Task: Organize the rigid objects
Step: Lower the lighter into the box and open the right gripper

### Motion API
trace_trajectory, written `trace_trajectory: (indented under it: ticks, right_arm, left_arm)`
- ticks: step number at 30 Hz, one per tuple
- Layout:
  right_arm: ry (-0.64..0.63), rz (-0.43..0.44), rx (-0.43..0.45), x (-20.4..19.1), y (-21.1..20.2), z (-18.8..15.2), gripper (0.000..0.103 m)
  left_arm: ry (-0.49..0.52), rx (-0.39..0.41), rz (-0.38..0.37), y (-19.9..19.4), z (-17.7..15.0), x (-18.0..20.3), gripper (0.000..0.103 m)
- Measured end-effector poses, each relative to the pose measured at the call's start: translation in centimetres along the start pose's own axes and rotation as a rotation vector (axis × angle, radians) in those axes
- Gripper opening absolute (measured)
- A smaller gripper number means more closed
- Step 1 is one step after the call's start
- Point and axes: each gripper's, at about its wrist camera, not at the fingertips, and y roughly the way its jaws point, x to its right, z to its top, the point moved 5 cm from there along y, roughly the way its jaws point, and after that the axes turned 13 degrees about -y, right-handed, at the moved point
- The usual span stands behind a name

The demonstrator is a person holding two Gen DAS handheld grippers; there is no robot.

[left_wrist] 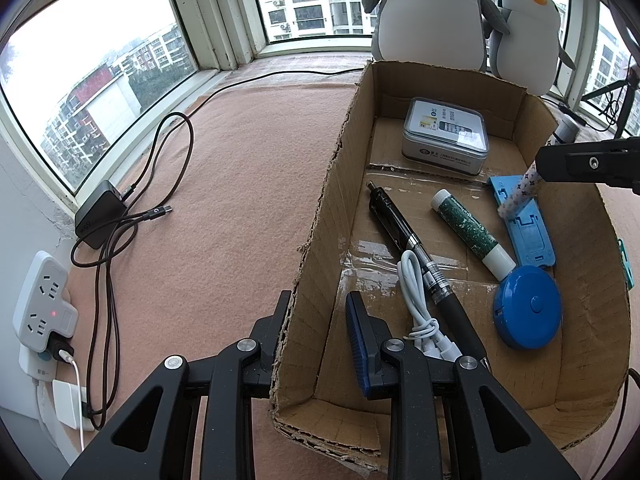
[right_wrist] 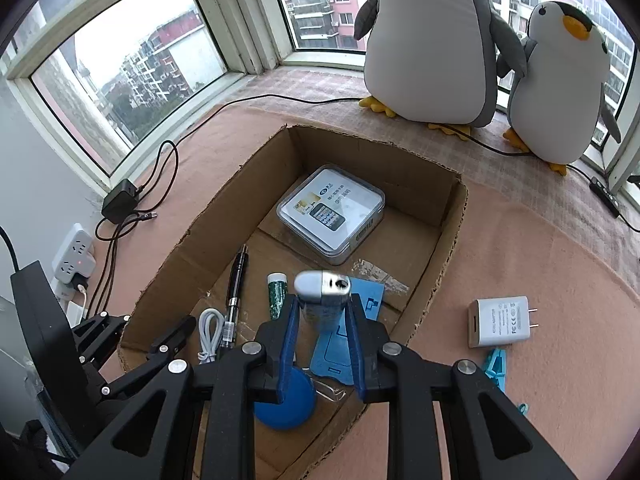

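Cardboard box [right_wrist: 448, 216]: open-topped, on a pinkish felt surface [left_wrist: 240, 184].

Right gripper [right_wrist: 322, 332]: blue pads clamped on a lighter [right_wrist: 323, 290], silver-capped, held upright above the box interior. In the left wrist view the lighter [left_wrist: 518, 196] showed a patterned body, hanging tilted from the gripper at 3 o'clock over the blue phone stand [left_wrist: 528, 232].

Left gripper [left_wrist: 316, 336]: fingers spread wide and straddling the box's left wall, one finger outside, the blue-padded one inside; nothing held.

Box contents, left wrist view:
- Tin case [left_wrist: 446, 136] with printed lid, at 12 o'clock, against the far wall.
- Black pen [left_wrist: 416, 248], lying diagonally at centre.
- Green glue stick [left_wrist: 472, 234], just to 3 o'clock of the pen.
- Blue round tape measure [left_wrist: 528, 306], at 4 o'clock, touching the glue stick's end.
- White coiled cable [left_wrist: 420, 300], beside the pen at 6 o'clock.

Outside the box: white plug adapter [right_wrist: 500, 322] at 3 o'clock in the right wrist view; two plush penguins [right_wrist: 436, 40] at 12 o'clock; black charger [left_wrist: 102, 214] at 9 o'clock.
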Motion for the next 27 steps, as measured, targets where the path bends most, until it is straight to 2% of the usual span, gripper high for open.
trace_trajectory:
  ticks: [2, 7, 17, 27]
  right_arm:
    - [-0.002, 0.002, 0.003, 0.0, -0.1, 0.1, 0.028]
    - [0.000, -0.015, 0.033, 0.1, -0.7, 0.3, 0.057]
    - [0.030, -0.020, 0.076, 1.0, -2.8, 0.3, 0.059]
    - [0.082, -0.035, 0.085, 3.6, -5.2, -2.2, 0.059]
  left_arm:
    - [0.000, 0.000, 0.000, 0.0, 0.0, 0.0, 0.027]
    - [0.000, 0.000, 0.000, 0.0, 0.0, 0.0, 0.027]
    - [0.000, 0.000, 0.000, 0.0, 0.0, 0.0, 0.027]
    - [0.000, 0.001, 0.000, 0.0, 0.0, 0.0, 0.027]
